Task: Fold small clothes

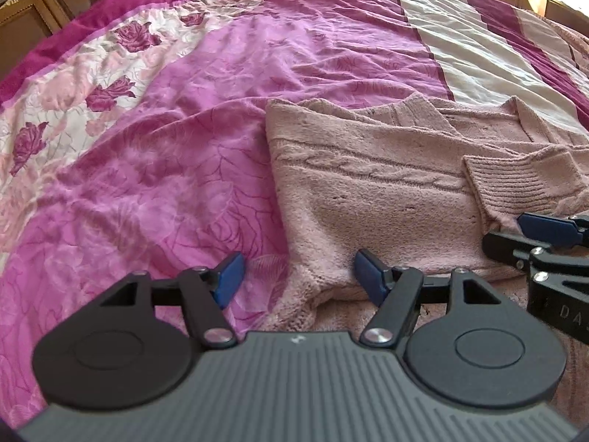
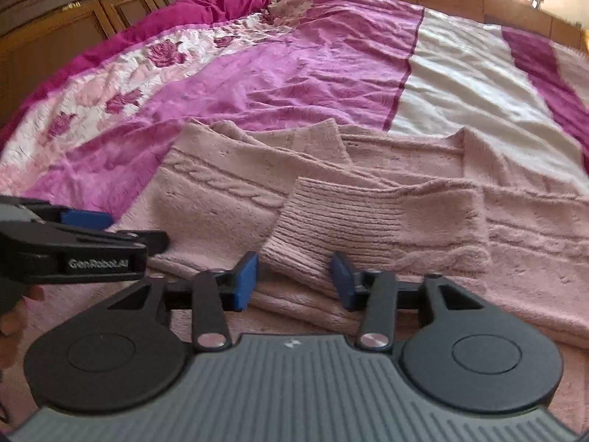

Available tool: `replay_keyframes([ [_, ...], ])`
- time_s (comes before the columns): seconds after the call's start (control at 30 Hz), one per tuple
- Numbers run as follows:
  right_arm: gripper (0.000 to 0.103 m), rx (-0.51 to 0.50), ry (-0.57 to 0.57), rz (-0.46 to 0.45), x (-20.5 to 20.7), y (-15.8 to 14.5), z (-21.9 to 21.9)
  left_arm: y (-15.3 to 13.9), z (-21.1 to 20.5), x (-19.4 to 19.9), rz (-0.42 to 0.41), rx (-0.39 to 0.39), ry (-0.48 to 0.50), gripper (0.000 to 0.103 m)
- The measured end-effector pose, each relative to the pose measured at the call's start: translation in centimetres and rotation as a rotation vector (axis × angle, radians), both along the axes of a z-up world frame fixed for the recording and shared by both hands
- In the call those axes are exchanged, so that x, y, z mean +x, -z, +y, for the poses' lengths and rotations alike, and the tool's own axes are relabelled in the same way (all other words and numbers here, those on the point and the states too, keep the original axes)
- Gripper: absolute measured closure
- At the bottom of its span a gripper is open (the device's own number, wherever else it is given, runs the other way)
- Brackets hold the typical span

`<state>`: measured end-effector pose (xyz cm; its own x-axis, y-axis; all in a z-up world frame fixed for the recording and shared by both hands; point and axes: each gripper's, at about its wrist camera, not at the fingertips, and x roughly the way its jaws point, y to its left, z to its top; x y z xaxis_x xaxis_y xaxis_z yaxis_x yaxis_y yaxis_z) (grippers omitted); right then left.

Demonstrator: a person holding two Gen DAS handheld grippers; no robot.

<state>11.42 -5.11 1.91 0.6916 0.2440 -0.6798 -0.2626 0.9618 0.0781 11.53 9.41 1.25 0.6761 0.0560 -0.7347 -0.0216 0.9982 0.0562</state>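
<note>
A pale pink cable-knit sweater point(image 1: 368, 184) point(image 2: 213, 206) lies flat on the bed. One sleeve is folded across its body, ending in a ribbed cuff point(image 1: 515, 180) point(image 2: 331, 217). My left gripper point(image 1: 299, 276) is open and straddles the sweater's near left corner: one pad over the bedspread, the other over the knit. My right gripper point(image 2: 294, 281) stands open with the near end of the cuff lying flat between its blue pads, not bunched. Each gripper also shows at the edge of the other's view: the right gripper point(image 1: 545, 232) and the left gripper point(image 2: 88, 221).
The magenta and pink floral bedspread point(image 1: 184, 147) point(image 2: 294, 73) has a cream stripe point(image 2: 460, 84) on the right. A wooden headboard point(image 2: 55, 25) rises at the far left. A fuzzy pink blanket point(image 1: 478, 294) lies under the sweater's near edge. A hand point(image 2: 22, 305) shows at lower left.
</note>
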Motion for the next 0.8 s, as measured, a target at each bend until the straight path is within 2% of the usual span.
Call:
replay_keyframes([
  [0.03, 0.068, -0.004, 0.008, -0.005, 0.0, 0.0, -0.1, 0.0, -0.1, 0.0, -0.003, 0.007, 0.002, 0.032],
  [0.1, 0.09, -0.016, 0.029, -0.012, 0.0, -0.2, -0.5, 0.1, -0.2, 0.0, -0.008, 0.017, 0.007, 0.032],
  [0.17, 0.093, 0.034, 0.05, -0.012, 0.1, -0.8, -1.5, 0.2, -0.1, 0.0, -0.01, 0.013, 0.005, 0.032],
  [0.33, 0.094, 0.071, 0.113, -0.086, -0.8, -3.5, -4.0, 0.2, 0.4, 0.1, -0.002, -0.021, -0.005, 0.031],
  [0.57, 0.094, 0.107, 0.241, -0.161, -2.2, -6.7, -9.6, 0.2, 0.4, 0.1, -0.002, -0.021, -0.007, 0.031],
  [0.8, 0.094, 0.123, 0.406, -0.141, -3.5, -5.7, -15.7, 0.3, 0.2, 0.2, -0.004, -0.014, -0.01, 0.031],
])
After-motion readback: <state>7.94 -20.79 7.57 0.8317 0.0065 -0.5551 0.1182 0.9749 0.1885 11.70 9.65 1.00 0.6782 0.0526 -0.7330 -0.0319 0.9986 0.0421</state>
